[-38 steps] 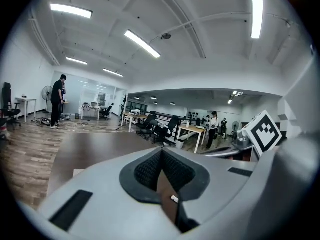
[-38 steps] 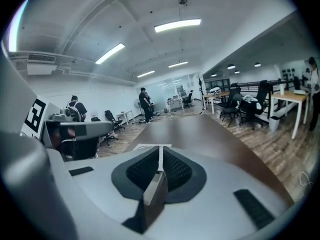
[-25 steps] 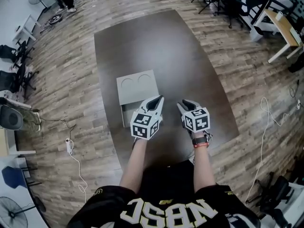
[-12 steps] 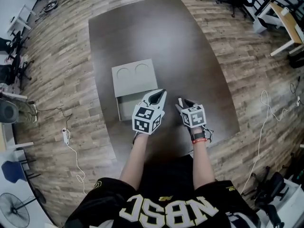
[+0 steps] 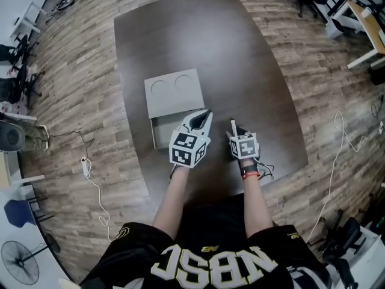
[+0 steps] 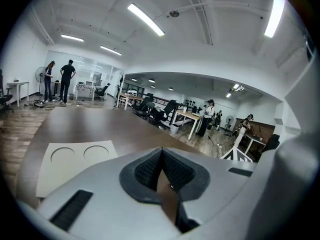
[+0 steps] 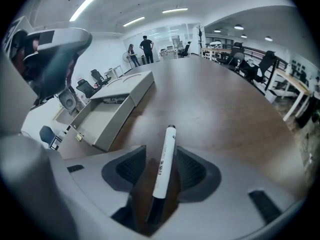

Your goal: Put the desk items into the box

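A white marker with a black cap (image 7: 164, 169) lies between the jaws of my right gripper (image 7: 162, 171), leaning a little to the right. The jaws are closing round it, and a gap still shows on its left side. From the head view the marker (image 5: 232, 125) pokes out ahead of that gripper (image 5: 236, 132) over the dark table. The grey box (image 5: 173, 92) lies to the left with its shallow tray (image 7: 100, 116) open and bare inside. My left gripper (image 5: 206, 114) hovers by the tray's right edge, shut with nothing in it (image 6: 161, 156).
The dark brown table (image 5: 240, 59) stretches far ahead and to the right. The box lid (image 6: 75, 159) has two round recesses. Office chairs, desks and cables stand on the wooden floor around. Two people (image 6: 59, 79) stand far off.
The white marker now shows ahead of my right gripper, where none was seen before. Both grippers have stayed near the table's front by the box.
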Demonstrator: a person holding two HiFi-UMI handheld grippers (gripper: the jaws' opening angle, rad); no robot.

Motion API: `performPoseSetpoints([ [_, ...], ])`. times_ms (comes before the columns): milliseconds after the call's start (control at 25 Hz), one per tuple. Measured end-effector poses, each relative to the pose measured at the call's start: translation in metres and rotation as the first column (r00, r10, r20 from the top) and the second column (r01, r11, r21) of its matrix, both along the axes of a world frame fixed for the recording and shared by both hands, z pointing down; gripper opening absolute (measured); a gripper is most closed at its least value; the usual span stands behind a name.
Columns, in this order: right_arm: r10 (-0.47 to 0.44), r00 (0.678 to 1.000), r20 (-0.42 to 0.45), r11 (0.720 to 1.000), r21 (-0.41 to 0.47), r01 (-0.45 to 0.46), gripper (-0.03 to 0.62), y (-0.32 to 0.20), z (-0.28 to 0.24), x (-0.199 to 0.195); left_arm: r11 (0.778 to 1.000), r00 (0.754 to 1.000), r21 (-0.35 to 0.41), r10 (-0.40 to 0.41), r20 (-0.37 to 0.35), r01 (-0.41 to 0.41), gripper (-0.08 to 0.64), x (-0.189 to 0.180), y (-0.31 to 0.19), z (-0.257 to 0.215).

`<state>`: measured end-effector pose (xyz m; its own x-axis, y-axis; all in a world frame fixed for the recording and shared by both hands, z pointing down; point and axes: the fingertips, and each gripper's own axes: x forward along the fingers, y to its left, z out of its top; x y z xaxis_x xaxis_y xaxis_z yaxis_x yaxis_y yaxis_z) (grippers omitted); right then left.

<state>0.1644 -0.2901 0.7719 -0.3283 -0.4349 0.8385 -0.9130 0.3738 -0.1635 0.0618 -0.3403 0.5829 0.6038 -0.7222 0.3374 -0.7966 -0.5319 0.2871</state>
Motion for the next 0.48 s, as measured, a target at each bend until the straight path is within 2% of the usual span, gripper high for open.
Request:
performPoseSetpoints([
  [80,0.012,1.0,-0.021,1.0,-0.001,-0.012,0.19,-0.001,0.002,0.003,1.0,1.0,0.001,-0.003,0.0,0.003,0.014,-0.003,-0.001,-0.001],
  [200,0.042,0.998,-0.05,0.999,0.017,-0.041,0.095,-0.004,0.004,0.009,1.0,1.0,0.004,-0.002,0.0,0.002,0.014,-0.006,-0.002,-0.003],
  [480,0.057,0.997,-0.046,0.998,0.038,-0.055,0.075,-0.003,0.003,0.015,1.0,1.0,-0.001,-0.007,-0.004,0.007,0.014,-0.01,0.003,-0.004],
])
